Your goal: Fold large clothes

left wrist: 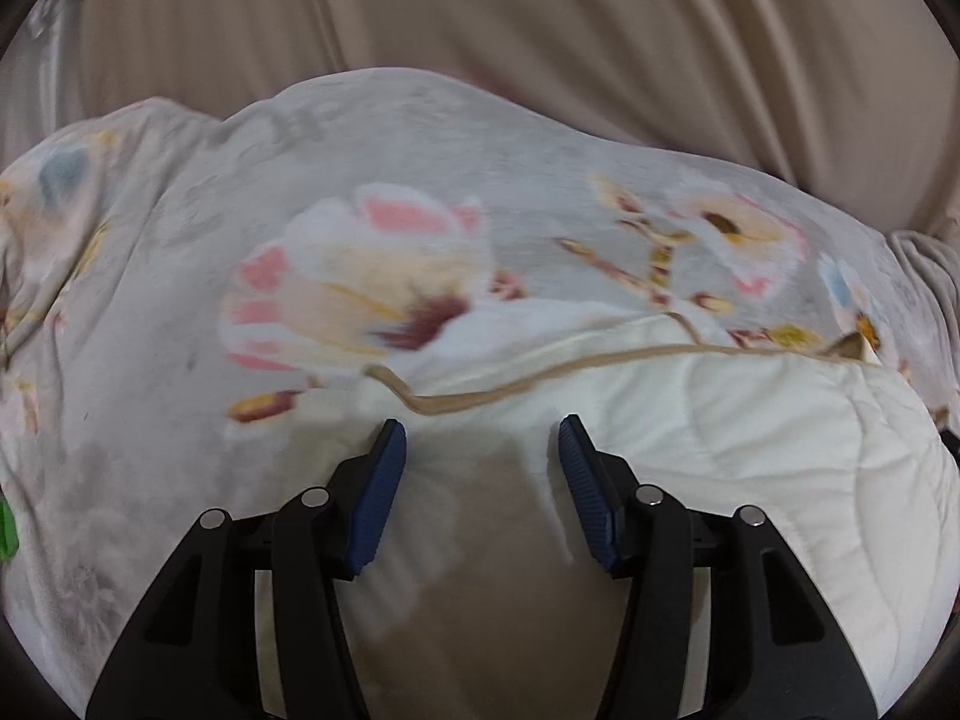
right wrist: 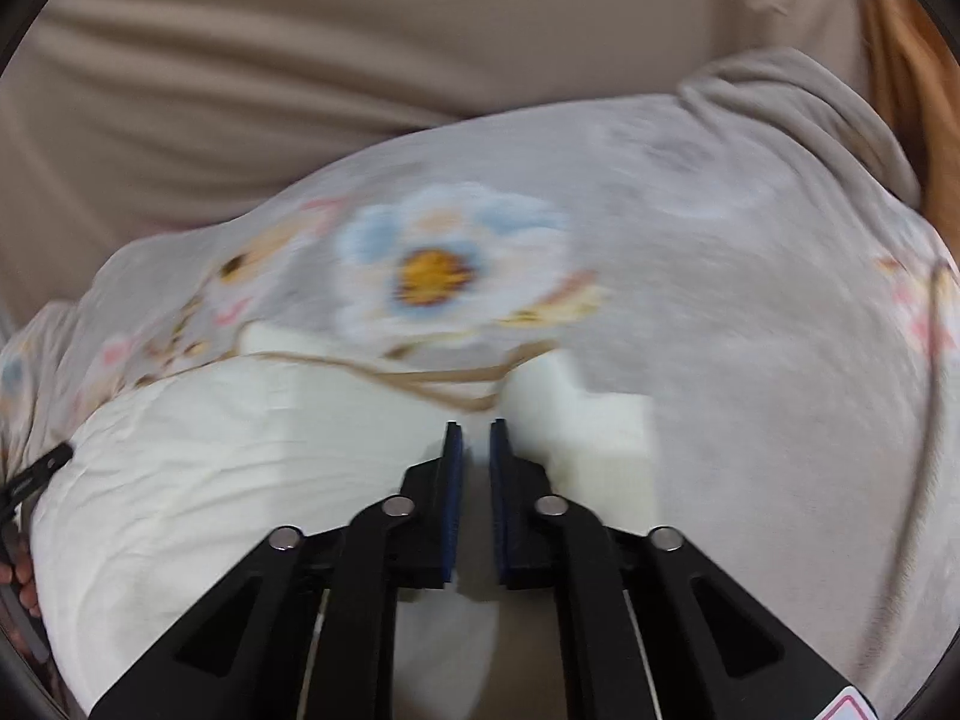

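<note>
One blanket: a big soft blanket (left wrist: pixel 420 192) with flowers is seen, and it is spread over a tan bed sheet (left wrist: pixel 540 30).
Folded part: a cream quilted side (left wrist: pixel 720 450) is turned up and laid over the near part of the flowered side, so one fold looks begun or done.
Edge: a thin tan trim (left wrist: pixel 540 369) is seen running along the line where the cream side meets the flowers; it is wavy, not straight.
Left to do: much of the flowered side is not yet covered, so more folds are likely needed, and the edge could be pulled neat.
Left gripper (left wrist: pixel 480 438): its blue pads (left wrist: pixel 384 480) are spread apart just above the cream side, and nothing is pinched between them.
Right gripper (right wrist: pixel 476 438): its jaws are pressed nearly together near the trim; whether any cloth is caught cannot be told, as this view is blurred.
Far left of the right view: fingertips (right wrist: pixel 21 576) of a hand are seen at the rim.
</note>
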Motion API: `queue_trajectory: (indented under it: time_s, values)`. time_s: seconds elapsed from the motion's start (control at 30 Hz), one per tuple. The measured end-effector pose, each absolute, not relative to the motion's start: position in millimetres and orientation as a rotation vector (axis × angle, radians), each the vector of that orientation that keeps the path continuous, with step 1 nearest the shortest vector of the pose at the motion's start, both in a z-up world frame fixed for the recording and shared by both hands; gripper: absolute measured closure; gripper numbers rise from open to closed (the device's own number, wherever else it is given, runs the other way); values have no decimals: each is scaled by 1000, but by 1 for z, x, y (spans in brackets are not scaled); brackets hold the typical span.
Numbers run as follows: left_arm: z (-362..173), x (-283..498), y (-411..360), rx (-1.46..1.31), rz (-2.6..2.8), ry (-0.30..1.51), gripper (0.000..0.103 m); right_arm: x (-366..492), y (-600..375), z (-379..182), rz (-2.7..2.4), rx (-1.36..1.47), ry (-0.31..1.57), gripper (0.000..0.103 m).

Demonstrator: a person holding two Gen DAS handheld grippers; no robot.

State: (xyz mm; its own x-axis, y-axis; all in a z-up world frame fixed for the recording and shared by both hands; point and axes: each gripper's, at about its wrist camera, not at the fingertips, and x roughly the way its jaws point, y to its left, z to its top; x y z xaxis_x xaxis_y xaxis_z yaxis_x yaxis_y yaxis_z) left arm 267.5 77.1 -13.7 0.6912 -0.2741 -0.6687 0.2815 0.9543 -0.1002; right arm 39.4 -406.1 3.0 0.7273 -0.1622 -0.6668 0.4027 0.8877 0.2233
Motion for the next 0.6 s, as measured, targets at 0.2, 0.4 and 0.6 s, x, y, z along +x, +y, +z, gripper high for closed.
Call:
queue_trajectory:
  time_s: [0.2,0.4,0.6]
  values:
    - [-27,272,84,-36,-280,740,52,45,-408,-16,-350,360,768,103]
    - [-23,273,84,0,-285,766,51,48,-403,-12,-377,304,794,103]
    - [15,225,130,-175,-310,740,17,18,-326,49,-215,230,655,89]
